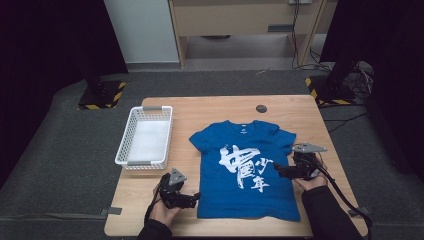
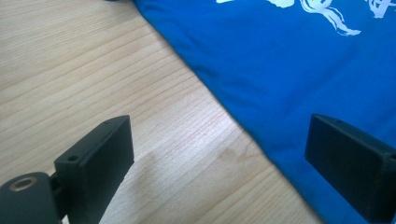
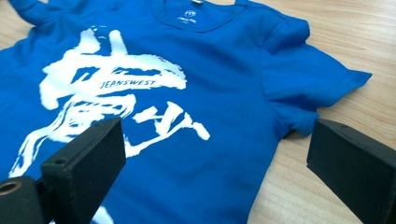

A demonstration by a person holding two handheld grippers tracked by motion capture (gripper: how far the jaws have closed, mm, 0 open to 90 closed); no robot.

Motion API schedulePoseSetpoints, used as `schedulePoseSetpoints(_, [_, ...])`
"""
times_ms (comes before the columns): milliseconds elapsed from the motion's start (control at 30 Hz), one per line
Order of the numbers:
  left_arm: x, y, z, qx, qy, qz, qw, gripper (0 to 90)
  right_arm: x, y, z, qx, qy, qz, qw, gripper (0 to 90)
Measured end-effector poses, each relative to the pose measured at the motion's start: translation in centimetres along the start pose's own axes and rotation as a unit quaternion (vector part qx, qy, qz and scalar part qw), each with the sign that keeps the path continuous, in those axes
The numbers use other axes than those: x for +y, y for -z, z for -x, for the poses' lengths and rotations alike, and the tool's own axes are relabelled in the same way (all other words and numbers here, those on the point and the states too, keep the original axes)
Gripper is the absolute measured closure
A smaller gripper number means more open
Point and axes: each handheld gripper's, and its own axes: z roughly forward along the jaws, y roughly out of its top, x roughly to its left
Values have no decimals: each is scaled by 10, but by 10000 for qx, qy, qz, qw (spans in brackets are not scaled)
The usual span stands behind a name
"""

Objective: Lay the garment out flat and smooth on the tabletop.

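A blue shirt [image 1: 243, 170] lies flat on the table [image 1: 220, 107], collar away from the person, hem near. The left gripper [image 1: 194, 199] and the right gripper [image 1: 276, 169] flank it, jaws apart. A white basket [image 1: 131, 131] sits left.

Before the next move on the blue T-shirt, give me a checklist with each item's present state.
1. T-shirt lies flat, print up, on the table: ok.
2. Left gripper open, fingers straddling the shirt's side edge: ok.
3. Right gripper open, aimed at the side below the sleeve: ok.
4. Either gripper touching the cloth: cannot tell.
5. White basket stands apart from the shirt: ok.
6. Cloth free of big wrinkles: ok.
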Motion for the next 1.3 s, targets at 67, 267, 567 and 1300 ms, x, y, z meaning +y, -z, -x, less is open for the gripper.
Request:
schedulePoseSetpoints(67, [0, 1, -2, 6, 12, -6, 10000, 78, -2, 3, -1, 17, 51, 5, 10000, 41])
schedulePoseSetpoints(267, [-2, 4, -5, 40, 1, -62, 10000, 78, -6, 9, -5, 14, 235, -121, 9996, 24])
schedulePoseSetpoints(567, [-7, 9, -13, 66, 37, -119, 9999, 74, -20, 22, -3, -7, 206, -294, 9994, 21])
schedulePoseSetpoints(1300, [-24, 20, -32, 222, -71, -462, 9987, 54, -46, 30, 13, -189, 211, -667, 9974, 7])
